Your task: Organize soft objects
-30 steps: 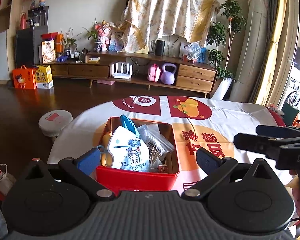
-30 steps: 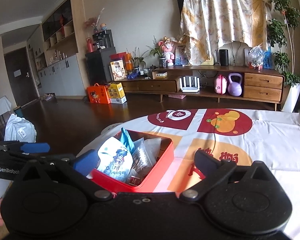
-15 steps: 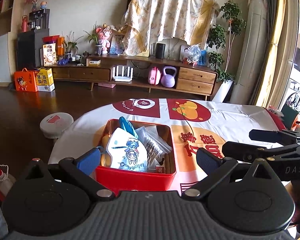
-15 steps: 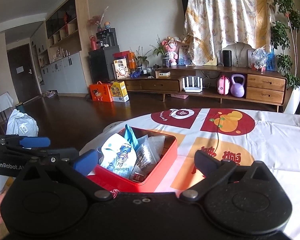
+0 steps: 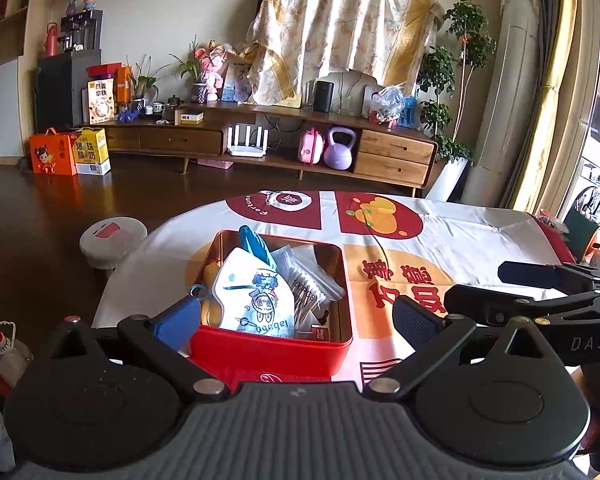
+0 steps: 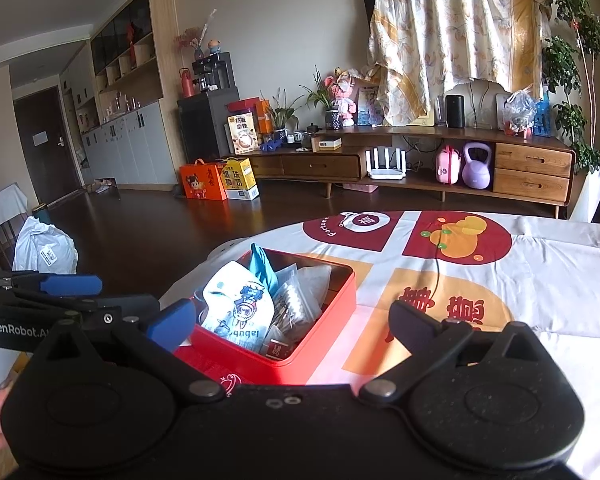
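A red tin box (image 5: 270,350) sits near the close left edge of the worktop (image 5: 480,236), which is covered by a white cloth with red and orange printed panels. Inside the box, a white pouch with a blue cartoon figure (image 5: 256,300) leans toward the near left side, a teal soft item (image 5: 256,244) sticks up behind it, and clear plastic packets (image 5: 312,276) lie along the right side. The left tool (image 5: 296,320) is spread wide with nothing between its fingers; its blue-padded left finger (image 5: 178,318) is just beside the box's near left corner, and its dark right finger (image 5: 418,316) is over the cloth to the right of the box. The right tool (image 6: 292,320) is likewise wide open and holds nothing, hovering at the near side of the box and angled in from the right. Each tool shows at the edge of the other's view, side by side and apart.
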The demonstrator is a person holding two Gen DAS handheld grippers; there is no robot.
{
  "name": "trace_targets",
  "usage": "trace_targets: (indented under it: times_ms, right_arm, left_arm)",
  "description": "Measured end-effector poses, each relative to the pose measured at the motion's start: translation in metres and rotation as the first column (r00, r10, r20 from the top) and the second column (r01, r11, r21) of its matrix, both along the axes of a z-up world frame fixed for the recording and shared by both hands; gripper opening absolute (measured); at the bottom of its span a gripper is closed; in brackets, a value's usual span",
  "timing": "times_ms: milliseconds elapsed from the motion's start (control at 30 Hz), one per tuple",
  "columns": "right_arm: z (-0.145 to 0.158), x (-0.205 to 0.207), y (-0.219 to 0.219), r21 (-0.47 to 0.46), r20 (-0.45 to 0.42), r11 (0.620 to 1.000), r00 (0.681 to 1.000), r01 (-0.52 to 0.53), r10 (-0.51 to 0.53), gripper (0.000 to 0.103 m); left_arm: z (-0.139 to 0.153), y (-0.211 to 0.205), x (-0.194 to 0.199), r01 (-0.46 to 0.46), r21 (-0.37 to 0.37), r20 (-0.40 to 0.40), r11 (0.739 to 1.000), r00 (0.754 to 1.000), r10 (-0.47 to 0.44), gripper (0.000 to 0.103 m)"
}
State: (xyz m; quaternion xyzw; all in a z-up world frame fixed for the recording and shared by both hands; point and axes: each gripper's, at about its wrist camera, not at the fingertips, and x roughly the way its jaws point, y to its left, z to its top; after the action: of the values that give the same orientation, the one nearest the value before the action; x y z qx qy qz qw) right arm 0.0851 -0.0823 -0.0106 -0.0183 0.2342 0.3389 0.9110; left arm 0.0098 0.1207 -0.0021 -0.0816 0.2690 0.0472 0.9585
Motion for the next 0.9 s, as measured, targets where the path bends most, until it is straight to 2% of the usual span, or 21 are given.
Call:
trace_targets:
  times_ms: [900]
  right_arm:
    - [-0.0051, 0.0004, -0.0014, -0.002, -0.002, 1.000, 1.000, 0.015, -0.015, 0.103]
  left_arm:
    - [-0.0027, -0.0004, 0.0017, -0.010, -0.009, -0.001, 1.000, 1.000, 0.010, 0.103]
